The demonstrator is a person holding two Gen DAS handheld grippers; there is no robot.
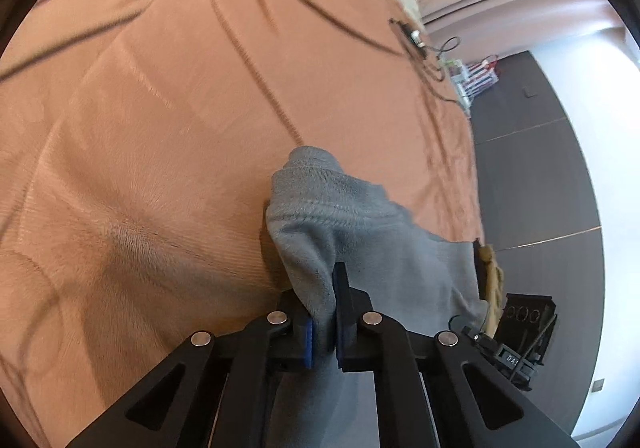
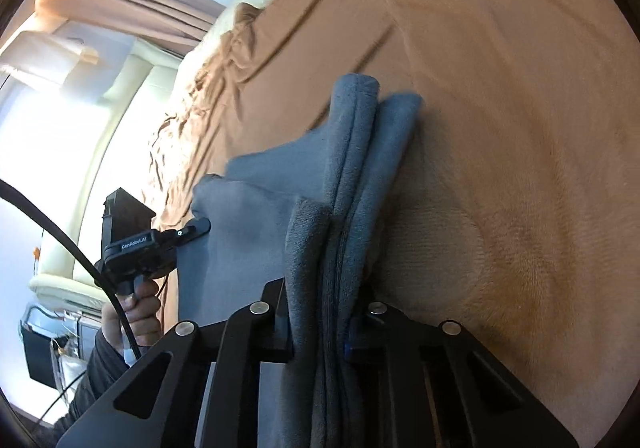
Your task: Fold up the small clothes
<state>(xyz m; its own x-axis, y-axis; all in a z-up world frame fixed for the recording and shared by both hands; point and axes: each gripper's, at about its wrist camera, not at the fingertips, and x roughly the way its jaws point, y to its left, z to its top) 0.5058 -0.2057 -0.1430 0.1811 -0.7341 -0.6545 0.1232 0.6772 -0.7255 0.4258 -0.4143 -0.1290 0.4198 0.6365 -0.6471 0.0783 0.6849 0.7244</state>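
The soft grey fleece garment (image 2: 352, 175), a small knitted piece with a stitched hem, hangs bunched in the lower middle of both wrist views, above the rust-brown ribbed bedspread (image 1: 160, 87) that fills most of each frame. It looks light and limp: it drapes in loose folds, sags between the 2 holds and keeps no shape of its own. The pile seems grippy rather than slippery, so a pinch near an edge should hold. The left gripper (image 1: 324, 332) is clenched on a fold just below the hem seam, its blue pads (image 1: 307, 344) pressed into the cloth. The right gripper (image 2: 320, 332) grasps several stacked layers at once; in its view, at middle left, the other tool and the person's hand (image 2: 136, 312) show with cloth at the tip. Best holds, I judge, are the corners along the hem, where the seam stiffens the fabric; a thick bunch risks shedding inner layers.
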